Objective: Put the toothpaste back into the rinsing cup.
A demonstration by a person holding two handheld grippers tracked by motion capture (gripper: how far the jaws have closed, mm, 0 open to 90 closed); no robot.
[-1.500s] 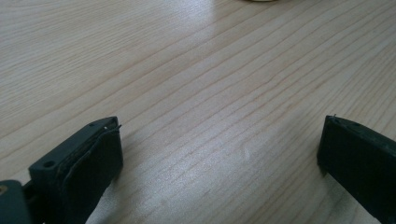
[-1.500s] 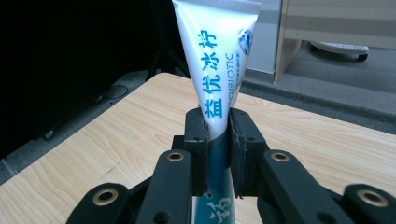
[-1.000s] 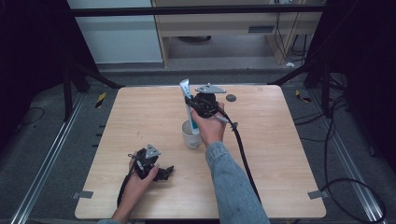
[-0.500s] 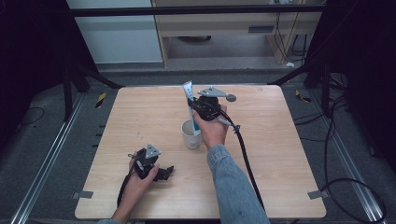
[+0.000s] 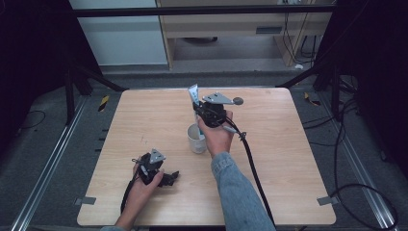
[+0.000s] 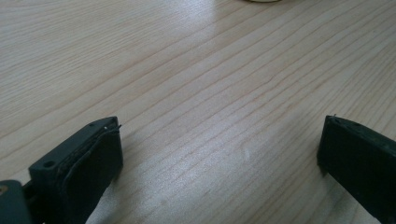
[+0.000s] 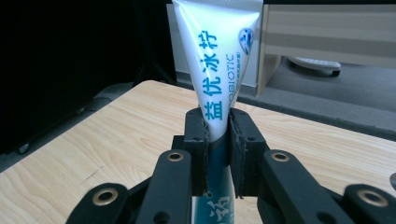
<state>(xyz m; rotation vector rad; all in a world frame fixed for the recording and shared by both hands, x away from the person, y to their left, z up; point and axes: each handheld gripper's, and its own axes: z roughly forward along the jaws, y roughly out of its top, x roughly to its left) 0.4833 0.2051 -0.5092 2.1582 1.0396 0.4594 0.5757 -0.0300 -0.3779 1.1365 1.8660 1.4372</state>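
My right gripper (image 7: 217, 140) is clamped on a white toothpaste tube (image 7: 219, 60), held upright over the white cup (image 5: 196, 138); the tube's lower end is hidden behind my jaws and its top is cut off. My left gripper (image 6: 219, 154) rests on the table (image 5: 144, 115), jaws wide apart, empty.

We see a white tube (image 7: 219, 70) with teal lettering and a dark teal lower band, a white cup (image 5: 196, 139), black claws (image 7: 217, 140), a pale wood-grain counter (image 5: 144, 120), a blue denim sleeve (image 5: 240, 192), and grey floor.
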